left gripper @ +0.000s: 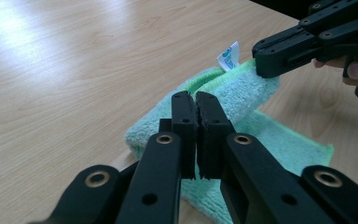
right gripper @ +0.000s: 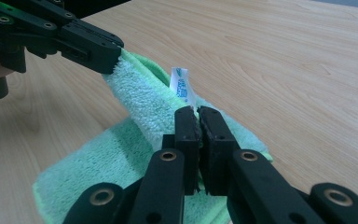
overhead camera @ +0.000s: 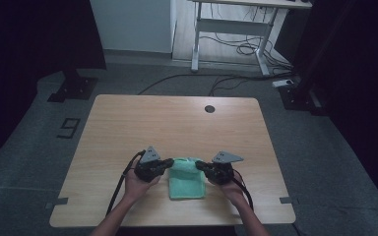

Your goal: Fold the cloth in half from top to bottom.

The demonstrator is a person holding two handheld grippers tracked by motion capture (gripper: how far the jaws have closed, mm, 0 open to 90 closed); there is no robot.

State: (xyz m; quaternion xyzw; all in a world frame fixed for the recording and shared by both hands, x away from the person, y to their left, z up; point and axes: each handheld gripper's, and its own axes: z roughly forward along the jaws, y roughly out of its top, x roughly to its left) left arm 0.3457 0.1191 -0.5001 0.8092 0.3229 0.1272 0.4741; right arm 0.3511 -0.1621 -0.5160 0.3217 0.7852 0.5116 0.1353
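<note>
A green terry cloth [overhead camera: 187,185] lies near the front edge of the wooden table [overhead camera: 177,123]. Its far edge is raised off the rest as a fold. My left gripper [overhead camera: 171,162] is shut on the left end of that raised edge, and the right gripper view shows its tips [right gripper: 112,58] pinching the cloth [right gripper: 140,98]. My right gripper [overhead camera: 198,164] is shut on the right end, beside a white label [right gripper: 182,84]. In the left gripper view its tips [left gripper: 263,63] bite the cloth [left gripper: 242,93] next to the label [left gripper: 229,57]. My own jaws close each gripper view: left [left gripper: 196,100], right [right gripper: 198,114].
A round cable hole [overhead camera: 209,108] sits near the table's far edge. Bare wood spreads behind and beside the cloth. On the floor beyond are a white desk frame [overhead camera: 231,29], loose cables [overhead camera: 236,81] and two black stand bases [overhead camera: 74,88], [overhead camera: 298,96].
</note>
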